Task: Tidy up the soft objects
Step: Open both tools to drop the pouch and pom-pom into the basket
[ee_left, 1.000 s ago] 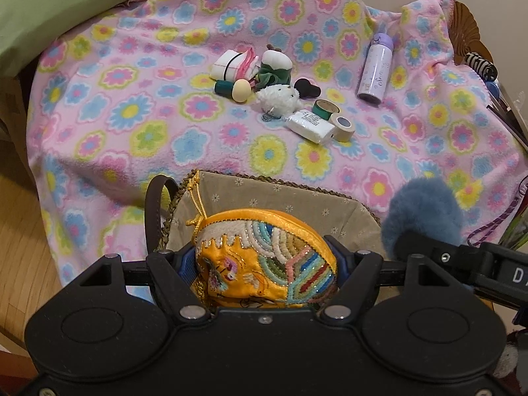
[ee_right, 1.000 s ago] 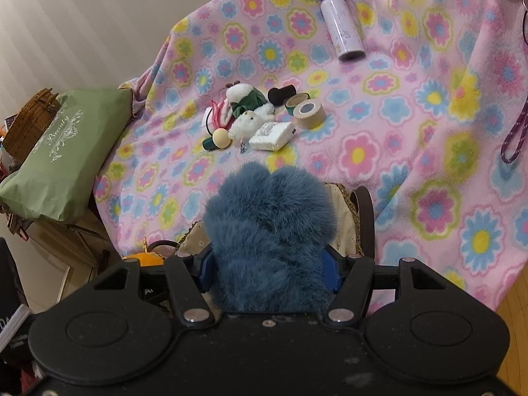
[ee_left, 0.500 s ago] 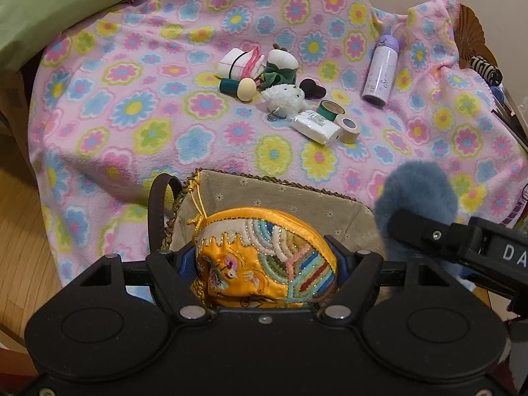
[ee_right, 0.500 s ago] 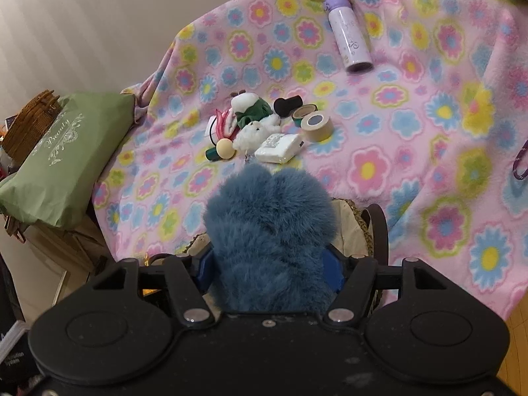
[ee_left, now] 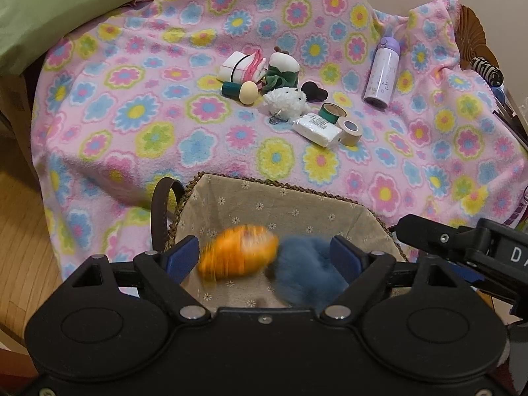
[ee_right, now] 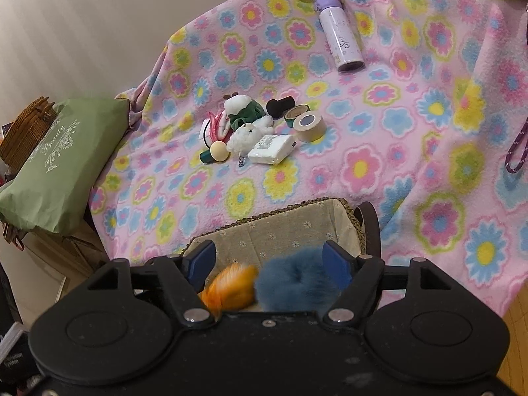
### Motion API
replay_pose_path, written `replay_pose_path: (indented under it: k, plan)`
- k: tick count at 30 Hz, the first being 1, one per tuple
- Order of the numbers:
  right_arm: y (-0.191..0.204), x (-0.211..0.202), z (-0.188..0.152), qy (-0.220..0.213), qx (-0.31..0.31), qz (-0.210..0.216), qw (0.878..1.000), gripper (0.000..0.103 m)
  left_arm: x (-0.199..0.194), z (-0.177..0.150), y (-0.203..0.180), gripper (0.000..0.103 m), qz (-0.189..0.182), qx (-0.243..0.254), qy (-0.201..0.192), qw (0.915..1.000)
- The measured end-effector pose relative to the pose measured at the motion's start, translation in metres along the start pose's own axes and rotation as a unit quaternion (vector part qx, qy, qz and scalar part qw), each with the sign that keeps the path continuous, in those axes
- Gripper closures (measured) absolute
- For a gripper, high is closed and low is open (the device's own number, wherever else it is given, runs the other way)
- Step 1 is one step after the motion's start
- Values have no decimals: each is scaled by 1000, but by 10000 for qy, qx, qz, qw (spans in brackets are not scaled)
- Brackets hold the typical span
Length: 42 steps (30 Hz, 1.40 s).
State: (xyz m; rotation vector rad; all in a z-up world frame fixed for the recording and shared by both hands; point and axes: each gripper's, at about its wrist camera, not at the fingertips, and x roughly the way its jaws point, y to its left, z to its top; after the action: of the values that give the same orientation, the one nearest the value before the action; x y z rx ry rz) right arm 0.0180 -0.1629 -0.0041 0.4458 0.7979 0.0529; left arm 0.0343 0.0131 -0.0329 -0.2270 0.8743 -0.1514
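Pouch (ee_left: 239,252) motion-blurred beside puff (ee_left: 305,264) in basket (ee_left: 280,198)

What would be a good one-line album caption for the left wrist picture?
Open left gripper above the lined basket, with a blurred orange pouch and blue fluffy ball inside.

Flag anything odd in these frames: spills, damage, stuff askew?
Nothing spilled or damaged. Only oddity: the orange pouch is motion-blurred between the open left gripper's fingers, apparently dropping into the lined basket beside the blue fur pom. The right gripper is open too.
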Motion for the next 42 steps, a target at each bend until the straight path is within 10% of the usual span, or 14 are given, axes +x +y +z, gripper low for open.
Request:
replay_pose_path:
  k: [42]
  plan:
    - [-6,0,-2,151,40,-159,9998,20,-8,-3,-5,20,520,298,-164,9981]
